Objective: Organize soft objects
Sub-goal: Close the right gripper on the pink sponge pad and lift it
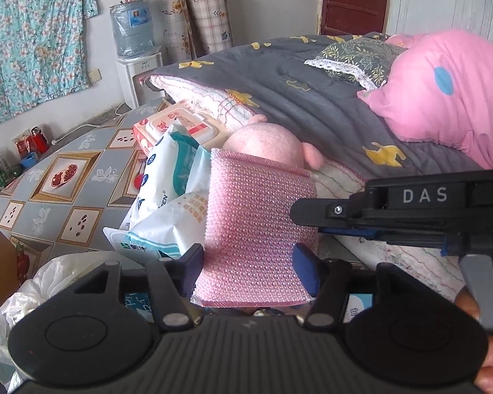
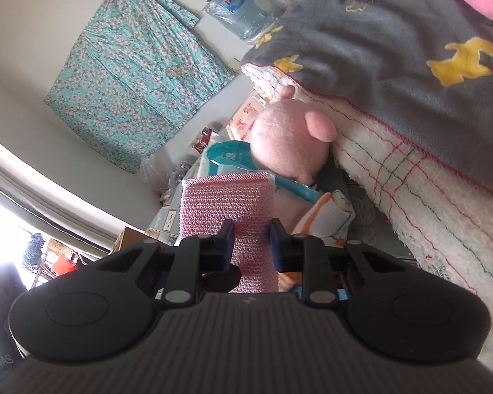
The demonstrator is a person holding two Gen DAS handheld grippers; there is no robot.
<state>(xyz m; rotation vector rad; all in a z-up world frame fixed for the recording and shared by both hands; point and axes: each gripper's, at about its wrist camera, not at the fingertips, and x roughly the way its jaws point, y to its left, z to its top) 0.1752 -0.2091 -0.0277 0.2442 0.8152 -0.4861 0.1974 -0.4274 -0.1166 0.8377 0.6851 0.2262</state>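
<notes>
On the far left wall hangs a turquoise flowered cloth [image 1: 33, 39], and beside it a water bottle [image 1: 133, 29] stands on a white dispenser. Below them is a surface with a tile-patterned cover [image 1: 65, 177], and a white plastic bag [image 1: 49, 279] lies at its near edge.

More to the right, packs of wet wipes are piled up: a red and white pack [image 1: 180, 121] behind, and a white and teal pack [image 1: 171, 164] leaning in front of it.

The pink sponge [image 1: 256, 216], a flat pad with a knobbly shiny surface, stands up in the middle, just right of the wipes and in front of a pink plush toy [image 1: 266, 144]. The left gripper [image 1: 246, 262] has its jaws apart, and the lower part of the sponge is between them. Each pad is at one side edge of the sponge, but I cannot tell if they press on it.

The right gripper [image 2: 251, 239] comes in from the right side. Its jaws are close together and clamped on the sponge, which looks squeezed narrow between the pads in the right wrist view. A striped towel [image 2: 332, 216] lies just right of the sponge there.

Behind and to the right is a grey quilt [image 1: 312, 98] with yellow figures, and a pink pillow [image 1: 443, 88] rests on it.
</notes>
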